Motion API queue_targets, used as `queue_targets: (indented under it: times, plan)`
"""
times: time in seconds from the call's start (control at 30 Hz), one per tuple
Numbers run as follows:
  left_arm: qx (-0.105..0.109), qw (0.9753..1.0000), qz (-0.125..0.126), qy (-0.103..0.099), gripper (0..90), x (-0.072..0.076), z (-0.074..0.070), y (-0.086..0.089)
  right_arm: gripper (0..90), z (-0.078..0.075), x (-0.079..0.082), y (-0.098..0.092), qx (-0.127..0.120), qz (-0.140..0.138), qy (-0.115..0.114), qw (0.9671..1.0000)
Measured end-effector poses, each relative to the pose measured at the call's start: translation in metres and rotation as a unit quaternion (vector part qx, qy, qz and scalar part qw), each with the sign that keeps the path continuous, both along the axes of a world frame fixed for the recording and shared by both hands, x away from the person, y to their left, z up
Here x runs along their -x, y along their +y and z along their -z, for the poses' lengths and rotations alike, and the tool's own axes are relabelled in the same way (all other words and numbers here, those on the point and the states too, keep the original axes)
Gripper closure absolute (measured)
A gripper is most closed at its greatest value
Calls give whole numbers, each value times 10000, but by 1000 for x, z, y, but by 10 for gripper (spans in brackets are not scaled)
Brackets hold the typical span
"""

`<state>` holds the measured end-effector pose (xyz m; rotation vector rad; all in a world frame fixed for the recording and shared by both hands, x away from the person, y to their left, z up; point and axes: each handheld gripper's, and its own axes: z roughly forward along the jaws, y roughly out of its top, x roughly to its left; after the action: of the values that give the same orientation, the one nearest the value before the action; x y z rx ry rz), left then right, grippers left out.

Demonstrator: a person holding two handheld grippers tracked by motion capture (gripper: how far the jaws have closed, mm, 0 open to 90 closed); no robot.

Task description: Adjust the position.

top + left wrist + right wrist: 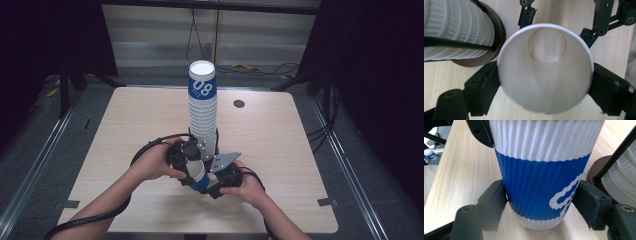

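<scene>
Single paper cup [198, 173] just in front of tall cup stack [202, 107], on table [125, 130]. Left gripper [192, 156] jaws clamped at cup rim; right gripper [212, 182] jaws clamped low on blue band. Step, likely: handover or pulling nested cups apart. Next: one gripper lets go, other carries cup toward stack.

White "08" on top cup [202, 86] of stack's blue band
</scene>
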<state>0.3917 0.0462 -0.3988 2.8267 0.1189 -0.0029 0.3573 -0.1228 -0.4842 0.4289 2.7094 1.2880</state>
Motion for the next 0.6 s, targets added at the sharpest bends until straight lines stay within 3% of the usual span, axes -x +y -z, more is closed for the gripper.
queue_targets:
  times: [0.17,0.6]
  plan:
    - [44,9999,-22,114,163,-2,-1,1,283,1,0,-1,-17,-38,-30,10000]
    - [26,9998,-94,171,159,-1,-5,0,288,2,1,-3,31,-64,-80,9999]
